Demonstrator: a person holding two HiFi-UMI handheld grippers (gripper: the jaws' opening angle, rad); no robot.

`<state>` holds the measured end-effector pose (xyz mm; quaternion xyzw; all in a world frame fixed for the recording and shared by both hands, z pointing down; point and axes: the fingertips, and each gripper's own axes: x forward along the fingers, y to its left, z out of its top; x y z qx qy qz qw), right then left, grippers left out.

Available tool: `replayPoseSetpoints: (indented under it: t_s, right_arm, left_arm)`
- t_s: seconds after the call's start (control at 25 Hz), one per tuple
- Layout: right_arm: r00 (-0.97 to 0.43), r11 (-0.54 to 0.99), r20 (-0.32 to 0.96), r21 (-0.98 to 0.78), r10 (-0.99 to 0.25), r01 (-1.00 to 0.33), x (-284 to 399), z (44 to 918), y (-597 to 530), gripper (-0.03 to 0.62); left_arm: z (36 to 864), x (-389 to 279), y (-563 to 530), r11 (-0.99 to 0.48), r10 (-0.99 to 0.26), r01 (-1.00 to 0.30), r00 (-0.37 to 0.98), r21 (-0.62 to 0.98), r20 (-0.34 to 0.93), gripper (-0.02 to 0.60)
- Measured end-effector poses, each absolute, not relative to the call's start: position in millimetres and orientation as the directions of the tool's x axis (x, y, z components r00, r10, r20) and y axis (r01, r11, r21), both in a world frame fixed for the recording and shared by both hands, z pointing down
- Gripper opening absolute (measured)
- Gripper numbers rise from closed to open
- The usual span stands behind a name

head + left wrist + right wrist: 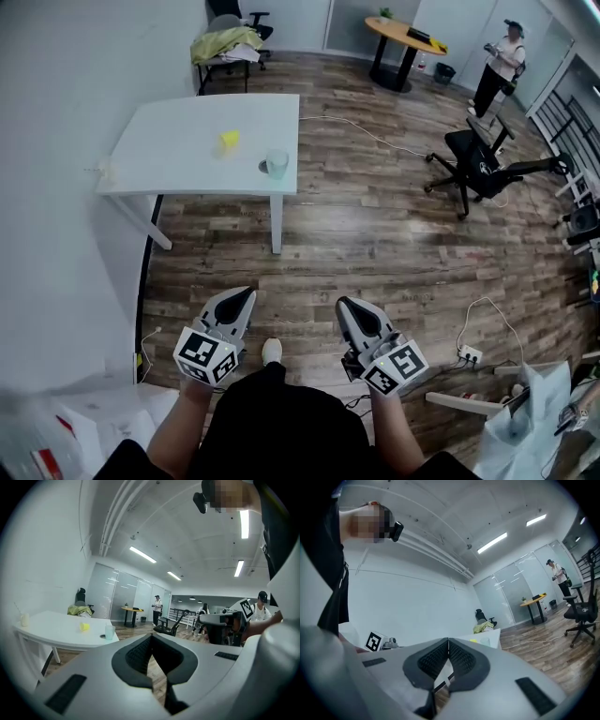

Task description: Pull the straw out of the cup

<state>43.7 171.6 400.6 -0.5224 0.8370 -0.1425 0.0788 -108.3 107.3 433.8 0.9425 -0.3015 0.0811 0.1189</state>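
Note:
A white table [187, 141] stands well ahead of me on the wooden floor. On it are a clear cup [277, 164] near the right edge, a small yellow object [230, 140], and a small pale cup [110, 171] at the left end. In the left gripper view that pale cup [24, 619] has a thin straw [18, 607] sticking up. My left gripper [248, 292] and right gripper [343, 303] are held low in front of the body, far from the table. Both are shut and empty, jaws touching in the left gripper view [151, 637] and the right gripper view [448, 640].
A black office chair [478, 164] stands to the right, a cable [375, 136] runs across the floor, and a power strip [469, 354] lies near my right side. A round wooden table [405, 37] and a standing person [499, 61] are far back. A white wall runs along the left.

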Motion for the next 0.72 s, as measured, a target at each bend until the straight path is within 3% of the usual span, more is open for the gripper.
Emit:
replayPoseSetpoints:
  t_s: [0.72]
  right_arm:
    - [-0.393, 0.367, 0.030, -0.299, -0.919, -0.881, 18.7, 400.3, 70.0, 0.023]
  left_arm:
    - [446.6, -137.4, -1.9, -0.810, -0.515, -0.553, 0.830, 0.195, 0.216, 0.014]
